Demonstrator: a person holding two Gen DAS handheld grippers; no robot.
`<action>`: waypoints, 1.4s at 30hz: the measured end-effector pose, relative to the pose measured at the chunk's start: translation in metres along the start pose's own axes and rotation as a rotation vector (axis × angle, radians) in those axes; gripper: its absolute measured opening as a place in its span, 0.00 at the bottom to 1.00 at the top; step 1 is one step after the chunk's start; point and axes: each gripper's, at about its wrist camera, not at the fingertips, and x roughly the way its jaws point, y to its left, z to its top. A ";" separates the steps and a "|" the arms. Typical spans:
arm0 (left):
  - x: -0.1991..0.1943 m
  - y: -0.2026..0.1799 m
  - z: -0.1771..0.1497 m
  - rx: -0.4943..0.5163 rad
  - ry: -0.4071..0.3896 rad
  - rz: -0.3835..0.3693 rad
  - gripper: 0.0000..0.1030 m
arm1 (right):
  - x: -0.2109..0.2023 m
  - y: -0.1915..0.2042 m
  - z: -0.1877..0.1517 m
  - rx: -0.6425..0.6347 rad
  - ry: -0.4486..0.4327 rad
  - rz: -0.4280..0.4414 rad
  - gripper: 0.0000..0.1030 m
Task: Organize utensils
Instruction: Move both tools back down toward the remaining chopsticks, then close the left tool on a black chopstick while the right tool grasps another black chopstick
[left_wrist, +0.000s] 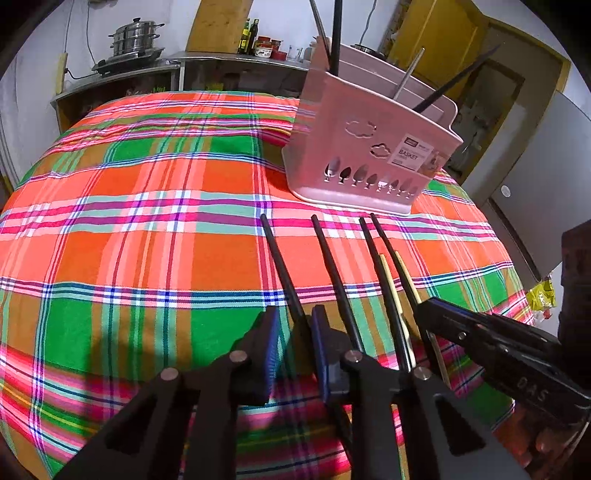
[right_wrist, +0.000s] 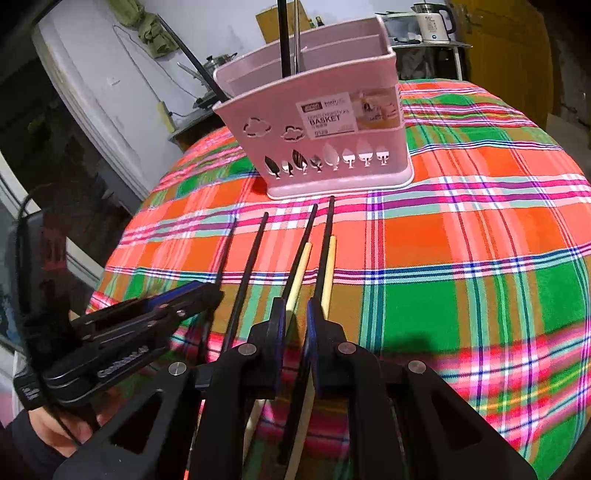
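Lying side by side on the plaid tablecloth (left_wrist: 147, 240), four black chopsticks and two pale ones are pointed towards the pink basket (left_wrist: 369, 147), presumably so that each can be lifted by its near end and dropped in upright; the basket is set just beyond their tips, with several utensils already stood in its compartments, so the sorting is judged partly done; the left gripper (left_wrist: 293, 354) is lowered over the leftmost black chopstick (left_wrist: 280, 266), its blue pads narrowed around the stick, though whether they actually press on it cannot be told; the right gripper (right_wrist: 295, 332) is drawn almost together over a pale chopstick (right_wrist: 297, 280), which runs between the pads, and a firm pinch cannot be confirmed there either; both tools are angled down along the sticks, probably to keep the grip square.
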 end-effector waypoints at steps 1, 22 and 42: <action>0.000 0.000 0.000 0.001 0.000 0.000 0.20 | 0.001 -0.001 0.000 0.001 -0.001 0.001 0.12; 0.014 0.000 0.019 0.032 0.046 -0.014 0.12 | 0.023 0.000 0.024 -0.018 0.043 -0.112 0.12; -0.007 -0.017 0.025 0.076 0.043 -0.071 0.07 | -0.006 0.008 0.030 -0.019 -0.013 -0.090 0.05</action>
